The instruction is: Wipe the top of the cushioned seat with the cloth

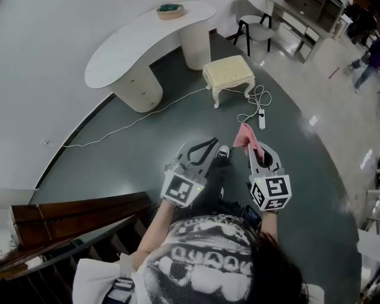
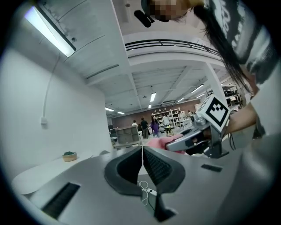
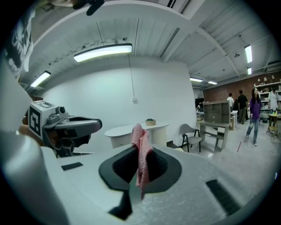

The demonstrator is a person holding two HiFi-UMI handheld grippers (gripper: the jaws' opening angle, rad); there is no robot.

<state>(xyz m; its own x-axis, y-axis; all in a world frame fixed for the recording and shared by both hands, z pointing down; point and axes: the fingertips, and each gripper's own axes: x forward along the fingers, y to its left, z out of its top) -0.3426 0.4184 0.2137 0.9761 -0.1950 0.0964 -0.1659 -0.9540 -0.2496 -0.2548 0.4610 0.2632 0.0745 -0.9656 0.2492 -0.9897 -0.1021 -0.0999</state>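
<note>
A printed shirt (image 1: 202, 261) is seen at the bottom of the head view, nearest the camera, and just ahead of it the two tools are held out over the dark floor (image 1: 148, 148). The left hand-held gripper (image 1: 208, 144) is pressed together with nothing between its jaws, as is shown in the left gripper view, where the pads meet along a thin line. The right hand-held gripper (image 1: 254, 148) is closed on a pink cloth (image 1: 244, 136), which is pinched so that one end stands above the jaws and the other hangs below them in the right gripper view. The cushioned seat (image 1: 228, 71), a cream stool with curved legs, is placed well ahead of both tools, beside a white curved counter (image 1: 119, 53) on which a bowl (image 1: 170, 10) is set; a white cable with a power strip (image 1: 261, 120) is laid on the floor between the stool and the person. Nothing is touching the stool's top. The step in hand is judged to be the approach, with wiping not yet begun. For the next move, the gap to the stool has to be closed, the cable avoided, and the cloth lowered flat onto the cushion so that fabric, not the jaw tips, is dragged across it
</note>
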